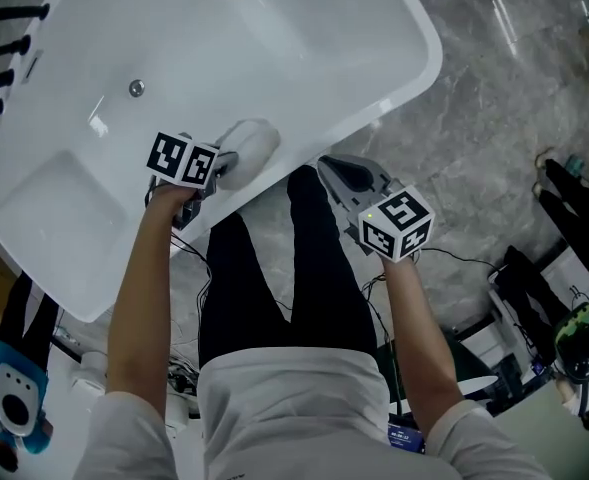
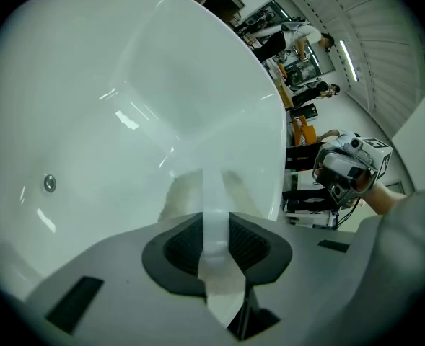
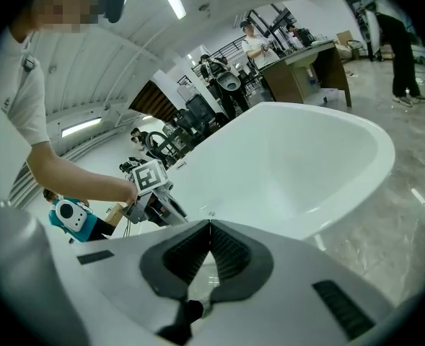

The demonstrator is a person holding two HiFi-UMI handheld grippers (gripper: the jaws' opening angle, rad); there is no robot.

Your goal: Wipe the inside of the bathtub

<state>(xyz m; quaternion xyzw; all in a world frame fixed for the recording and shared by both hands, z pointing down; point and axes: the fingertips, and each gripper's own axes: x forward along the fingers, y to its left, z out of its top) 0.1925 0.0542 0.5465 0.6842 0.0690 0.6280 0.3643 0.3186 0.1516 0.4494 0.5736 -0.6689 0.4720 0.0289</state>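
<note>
grey marbled floor [image 1: 494, 118] lies all round a white bathtub [image 1: 224, 38], which stands at a slant in the head view, with a person in black trousers [image 1: 274, 268] close against its near rim.

the left hand-held gripper [image 2: 216, 228] is clamped on a white cloth [image 1: 252, 140]. in the left gripper view a pale strip of the cloth runs up between the two dark pads, and the fuzzy bulk of it spreads out past the tips. the cloth lies against the tub's inner wall, just inside the near rim. whether it presses hard on the wall cannot be told. this hand-held gripper's marker cube sits over the rim, with the bare forearm reaching back from it.

the right hand-held gripper [image 3: 210, 225] has its jaws brought together, the pads meeting at the tips, with nothing between them. it hangs outside the tub, over the floor, just beside the near rim and next to the person's leg, its nose turned toward the tub.

further in, a small round metal drain [image 1: 136, 88] sits in the tub's floor, well apart from the cloth. dark fittings [image 1: 9, 30] stand by the far left edge of the tub. a blue and white device [image 1: 9, 398] stands on the floor near the lower left corner. other people stand at worktops in the background of both gripper views.
</note>
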